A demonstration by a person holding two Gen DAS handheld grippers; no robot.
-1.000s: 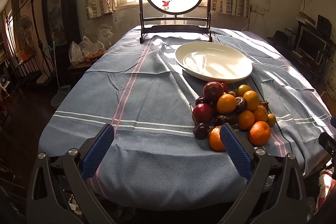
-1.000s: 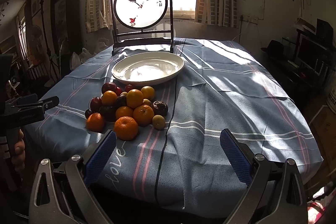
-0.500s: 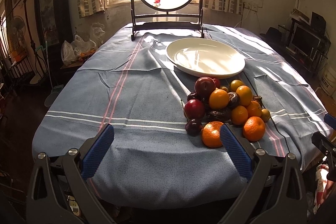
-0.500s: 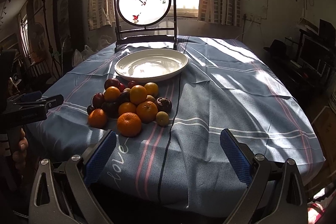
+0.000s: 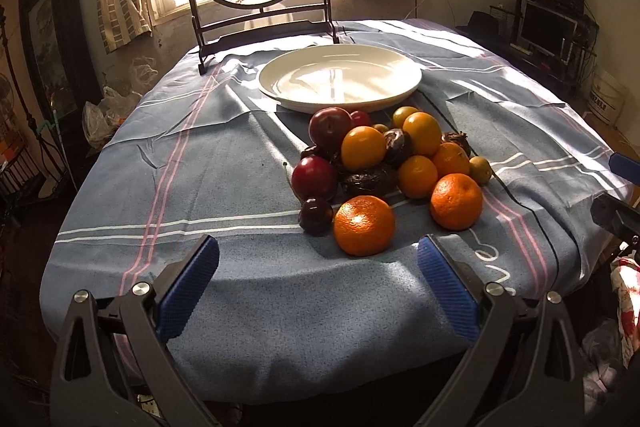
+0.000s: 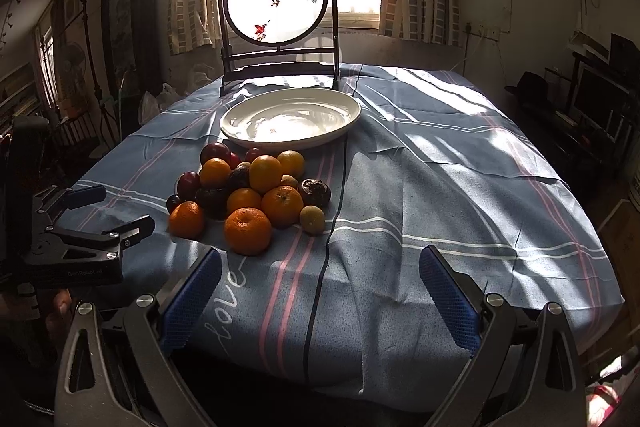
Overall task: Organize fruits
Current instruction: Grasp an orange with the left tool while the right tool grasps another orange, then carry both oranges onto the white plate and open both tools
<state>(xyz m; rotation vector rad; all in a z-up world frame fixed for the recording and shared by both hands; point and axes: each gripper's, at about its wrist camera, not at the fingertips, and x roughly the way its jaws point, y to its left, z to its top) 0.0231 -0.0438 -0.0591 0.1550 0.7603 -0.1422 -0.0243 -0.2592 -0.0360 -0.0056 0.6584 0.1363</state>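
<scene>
Looking along the left gripper (image 5: 318,269) from its own camera, we see its two blue pads spread wide with nothing between them; the jaws have just been closing a little. Just beyond them lies the fruit pile (image 5: 384,167) on a blue striped tablecloth (image 5: 200,187): oranges, dark red plums and some wrinkled dark fruits, heaped touching one another. The nearest orange (image 5: 364,225) sits just ahead of the right-hand pad. Behind the pile, close to it, is an empty white plate (image 5: 340,99). From the right wrist camera, we see the right gripper (image 6: 320,287) also spread and empty, over bare cloth to the right of the pile; the left gripper shows at the left edge, near the fruit. We judge that sorting has not begun. The risks we foresee: round fruit leaning on round fruit may roll when one is lifted, perhaps toward the table edge; a hard squeeze could bruise a plum; a pad could snag the loose cloth.
</scene>
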